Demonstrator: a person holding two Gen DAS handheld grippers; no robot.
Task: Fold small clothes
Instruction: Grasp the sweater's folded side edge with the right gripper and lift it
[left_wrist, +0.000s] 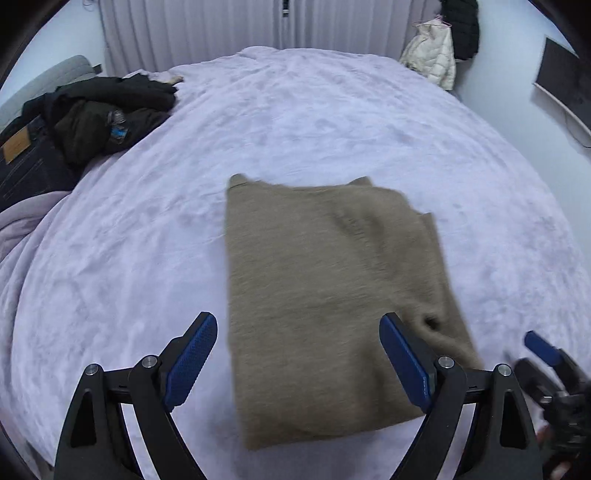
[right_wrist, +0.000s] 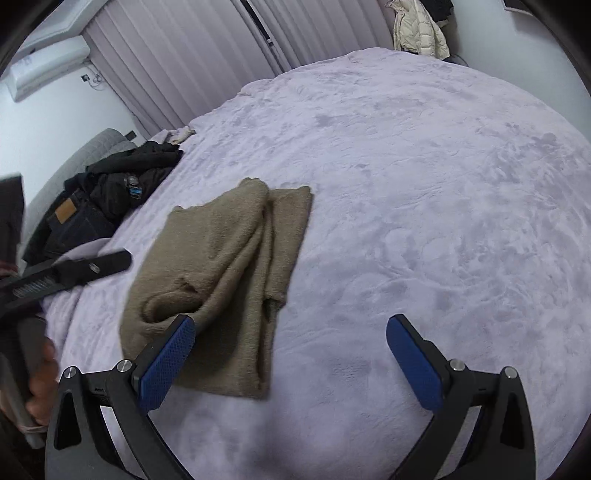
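A tan knitted garment (left_wrist: 325, 295) lies folded into a rectangle on the lilac bed cover (left_wrist: 147, 240). My left gripper (left_wrist: 299, 332) is open and empty, held above the garment's near end. The right gripper (left_wrist: 543, 350) shows blurred at the lower right of the left wrist view. In the right wrist view the garment (right_wrist: 221, 266) lies left of centre with a raised fold along its middle. My right gripper (right_wrist: 290, 332) is open and empty, its left finger (right_wrist: 166, 362) over the garment's near edge. The left gripper (right_wrist: 74, 273) shows at the left.
A pile of dark clothes and jeans (left_wrist: 74, 125) lies at the bed's far left, also in the right wrist view (right_wrist: 99, 206). A cream jacket (left_wrist: 432, 59) hangs at the back right. Curtains (left_wrist: 221, 29) run behind the bed. The bed cover (right_wrist: 443, 221) spreads wide to the right.
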